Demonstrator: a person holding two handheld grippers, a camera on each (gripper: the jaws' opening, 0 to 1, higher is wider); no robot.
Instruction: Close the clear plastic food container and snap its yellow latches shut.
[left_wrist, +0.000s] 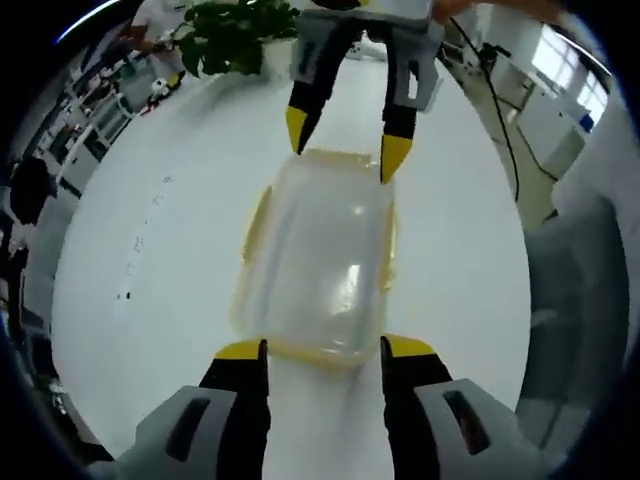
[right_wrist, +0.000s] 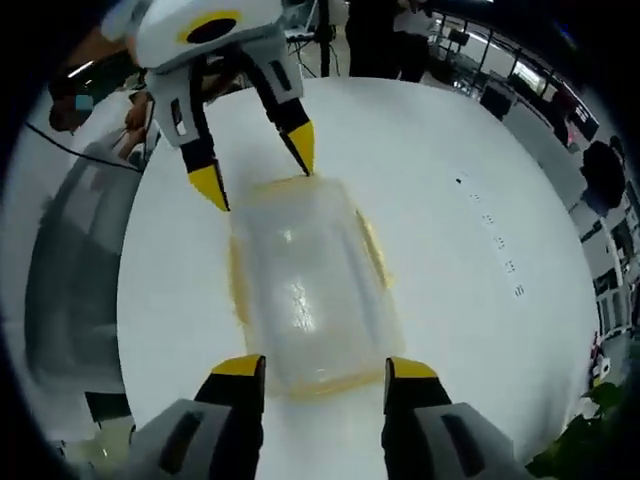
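A clear plastic food container (left_wrist: 318, 265) (right_wrist: 308, 285) with a yellow rim lies on the white table, its lid resting on top. A yellow latch (left_wrist: 256, 228) sticks out along one long side, another (right_wrist: 372, 250) along the side opposite. My left gripper (left_wrist: 322, 352) is open, its yellow tips at one short end of the box. My right gripper (right_wrist: 322, 370) is open at the opposite short end. Each gripper shows in the other's view across the box: the right one (left_wrist: 342, 140), the left one (right_wrist: 258, 170). Neither holds anything.
The round white table (left_wrist: 170, 250) (right_wrist: 470, 170) spreads wide around the box. A green plant (left_wrist: 235, 35) stands at its far edge. A grey chair (right_wrist: 75, 280) sits beside the table. Desks and people fill the room behind.
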